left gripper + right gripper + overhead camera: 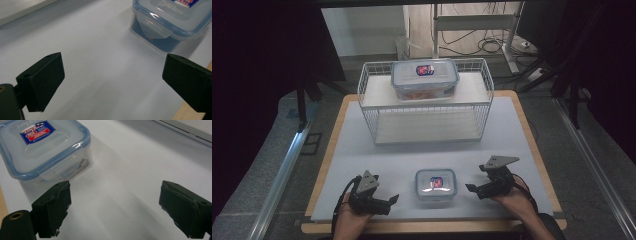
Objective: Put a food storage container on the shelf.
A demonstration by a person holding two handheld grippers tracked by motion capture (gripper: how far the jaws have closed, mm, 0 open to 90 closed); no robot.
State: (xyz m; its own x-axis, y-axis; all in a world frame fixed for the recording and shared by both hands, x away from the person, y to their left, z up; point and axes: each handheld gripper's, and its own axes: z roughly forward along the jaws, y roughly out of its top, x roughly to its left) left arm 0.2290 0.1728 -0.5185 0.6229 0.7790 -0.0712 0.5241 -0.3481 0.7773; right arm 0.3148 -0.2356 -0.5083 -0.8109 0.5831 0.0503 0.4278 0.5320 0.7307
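Both my left gripper [393, 199] and right gripper [470, 188] gape wide, holding nothing — flanking the small container [435, 186], seemingly untouched.

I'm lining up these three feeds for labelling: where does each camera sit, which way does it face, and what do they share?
High view: above the person's side, facing forward and down on the table; both hands, left gripper and right gripper show.
Left gripper view: rides the left gripper, looking along its open jaws over the table.
Right gripper view: rides the right gripper, jaws open, facing likewise.
Shared: all three show the small container.
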